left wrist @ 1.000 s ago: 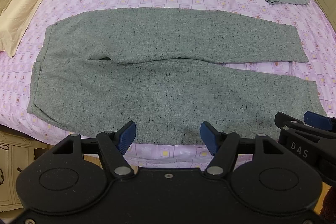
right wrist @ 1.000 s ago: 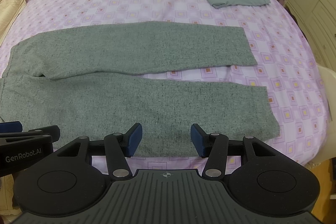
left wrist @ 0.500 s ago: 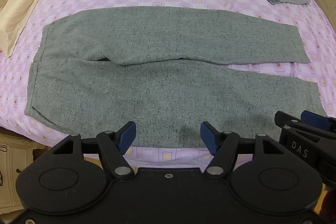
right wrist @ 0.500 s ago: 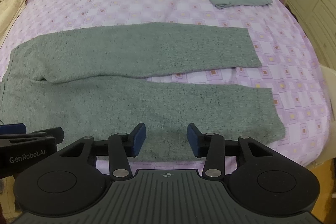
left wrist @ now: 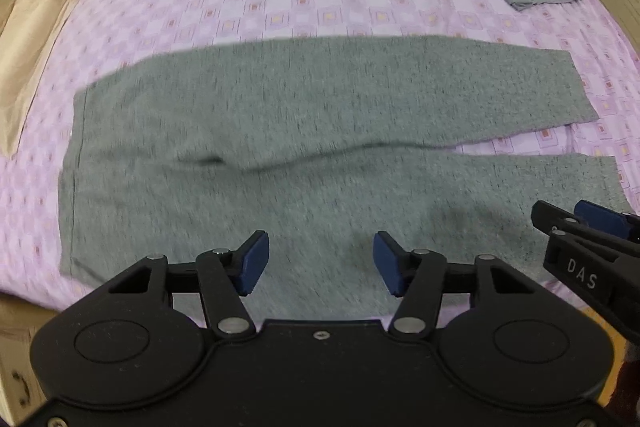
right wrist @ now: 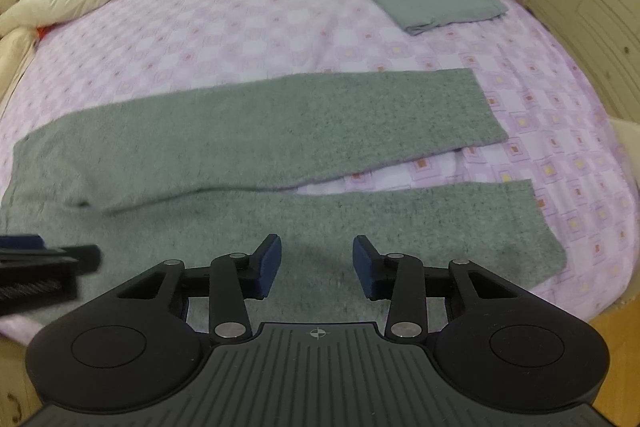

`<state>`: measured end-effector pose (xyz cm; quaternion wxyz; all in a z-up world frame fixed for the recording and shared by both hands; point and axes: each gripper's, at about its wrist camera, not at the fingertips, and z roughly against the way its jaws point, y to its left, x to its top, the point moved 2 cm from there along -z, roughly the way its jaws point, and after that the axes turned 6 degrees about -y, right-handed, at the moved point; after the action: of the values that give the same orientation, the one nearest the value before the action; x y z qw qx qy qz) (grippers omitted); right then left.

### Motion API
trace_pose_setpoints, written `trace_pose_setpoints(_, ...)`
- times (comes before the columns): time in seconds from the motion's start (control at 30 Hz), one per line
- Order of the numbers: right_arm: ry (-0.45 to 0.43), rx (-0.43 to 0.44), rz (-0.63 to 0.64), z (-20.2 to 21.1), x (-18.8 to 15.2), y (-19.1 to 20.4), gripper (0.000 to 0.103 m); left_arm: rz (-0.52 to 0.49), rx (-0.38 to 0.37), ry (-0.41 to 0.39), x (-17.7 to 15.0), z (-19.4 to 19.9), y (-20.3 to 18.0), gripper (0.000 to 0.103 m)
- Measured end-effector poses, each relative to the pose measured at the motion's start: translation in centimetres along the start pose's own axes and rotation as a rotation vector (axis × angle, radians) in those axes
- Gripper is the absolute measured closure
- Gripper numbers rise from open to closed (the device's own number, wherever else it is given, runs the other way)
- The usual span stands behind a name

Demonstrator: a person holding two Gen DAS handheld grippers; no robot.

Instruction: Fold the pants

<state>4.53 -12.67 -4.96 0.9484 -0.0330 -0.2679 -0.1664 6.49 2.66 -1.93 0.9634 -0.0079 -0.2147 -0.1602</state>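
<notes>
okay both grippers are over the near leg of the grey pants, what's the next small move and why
Probably lower both grippers onto the near edge of the pants and pinch it. The left gripper and right gripper, jaws just narrowing, stand open above the near leg with nothing held, and the legs lie spread apart.

pants [left wrist: 320,155] motion-blurred, near hem hidden behind left gripper [left wrist: 321,263], pillow [left wrist: 24,67] cropped
</notes>
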Motion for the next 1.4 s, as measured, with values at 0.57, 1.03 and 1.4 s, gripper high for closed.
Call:
trace_pose_setpoints(0.57,-0.027,-0.299,-0.175,-3.2,-0.3,-11.7,0.064,-0.181,-0.094,-0.003,4.6,-4.1,-0.1,0.045)
trace_pose_setpoints(1.03,0.038,-0.119,-0.058,-12.0,2.2,-23.5,0.064,0.06,0.053,0.11,2.0,-6.6,-5.8,0.045)
trace_pose_setpoints(1.4,0.112,0.122,-0.065,-14.7,1.8,-25.9,0.064,0.153,0.155,0.116,0.9,-5.6,-7.4,0.045)
